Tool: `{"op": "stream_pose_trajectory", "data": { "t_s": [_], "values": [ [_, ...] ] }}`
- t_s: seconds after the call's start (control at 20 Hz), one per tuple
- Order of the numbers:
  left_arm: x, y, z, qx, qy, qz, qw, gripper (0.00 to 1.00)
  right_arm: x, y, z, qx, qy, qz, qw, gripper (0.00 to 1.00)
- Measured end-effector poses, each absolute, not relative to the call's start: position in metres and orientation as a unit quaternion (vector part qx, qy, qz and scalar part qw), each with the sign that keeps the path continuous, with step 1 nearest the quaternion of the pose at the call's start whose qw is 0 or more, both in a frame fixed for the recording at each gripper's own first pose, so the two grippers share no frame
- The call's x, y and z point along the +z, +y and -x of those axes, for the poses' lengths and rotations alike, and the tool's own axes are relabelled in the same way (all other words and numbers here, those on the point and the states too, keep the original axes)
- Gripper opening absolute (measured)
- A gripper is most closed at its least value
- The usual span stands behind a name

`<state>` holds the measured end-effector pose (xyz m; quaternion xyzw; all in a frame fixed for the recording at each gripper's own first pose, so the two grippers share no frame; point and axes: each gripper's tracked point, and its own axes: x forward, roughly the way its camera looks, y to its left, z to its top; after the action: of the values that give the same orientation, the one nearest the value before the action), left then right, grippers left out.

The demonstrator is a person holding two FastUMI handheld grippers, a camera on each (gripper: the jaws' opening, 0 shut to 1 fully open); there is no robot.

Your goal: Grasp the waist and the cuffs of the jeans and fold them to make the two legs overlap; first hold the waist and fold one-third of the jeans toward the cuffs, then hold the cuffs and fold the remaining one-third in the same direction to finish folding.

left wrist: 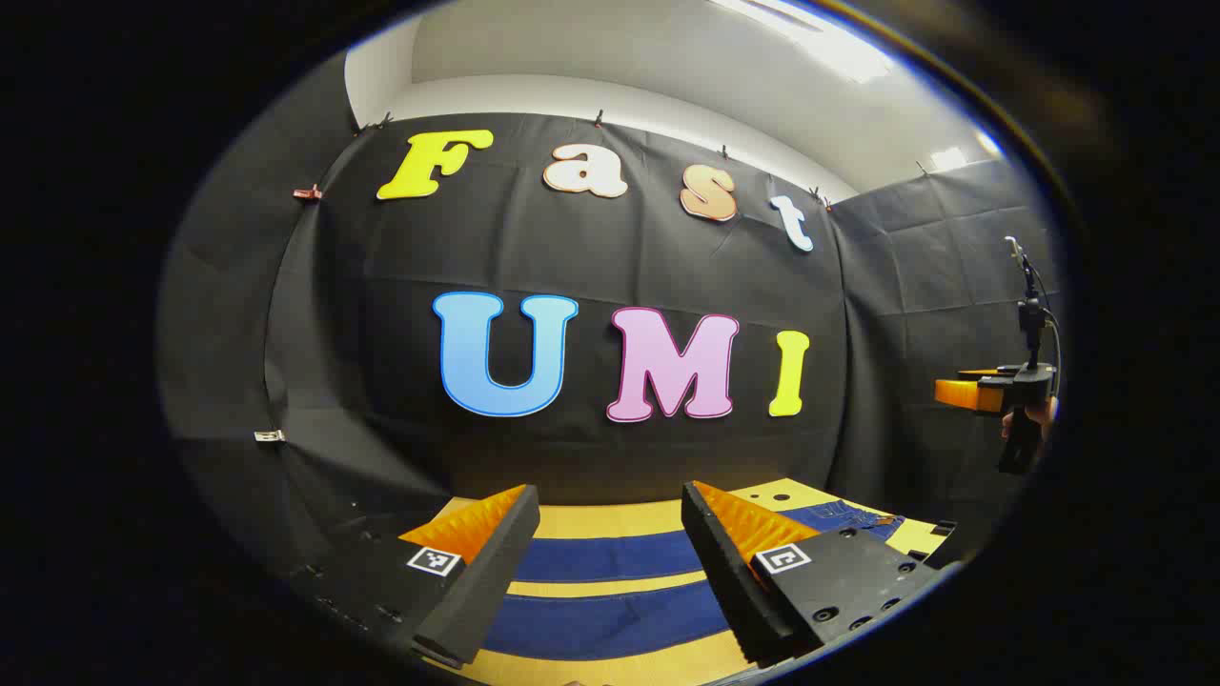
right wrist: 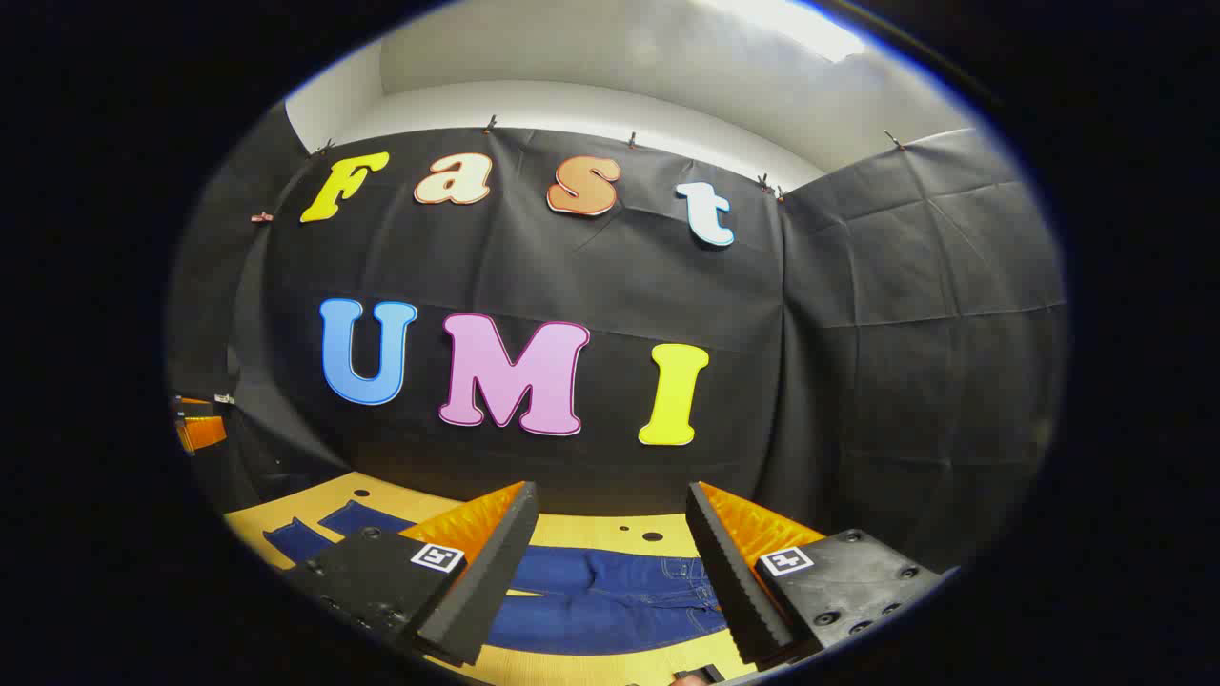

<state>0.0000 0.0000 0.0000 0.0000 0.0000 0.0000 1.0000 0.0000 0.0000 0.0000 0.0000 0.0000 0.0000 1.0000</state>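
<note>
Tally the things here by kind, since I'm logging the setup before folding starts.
Jeans: 1
Table: 1
Grippers: 2, the left gripper and the right gripper, both with jaws apart
Total: 4

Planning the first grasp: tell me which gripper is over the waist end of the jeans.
The right gripper: the jeans show their seat and pocket stitching between its open jaws. Between the left gripper's jaws lie only the two plain legs.
</note>
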Motion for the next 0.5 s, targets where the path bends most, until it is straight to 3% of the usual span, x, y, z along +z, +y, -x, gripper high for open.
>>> {"op": "stream_pose_trajectory", "data": {
  "t_s": [0.5],
  "values": [
    [-0.008,0.034,0.008,0.027,0.007,0.021,0.999,0.96,0.005,-0.005,0.003,-0.011,-0.013,0.012,1.000,0.94]
  ]
}}
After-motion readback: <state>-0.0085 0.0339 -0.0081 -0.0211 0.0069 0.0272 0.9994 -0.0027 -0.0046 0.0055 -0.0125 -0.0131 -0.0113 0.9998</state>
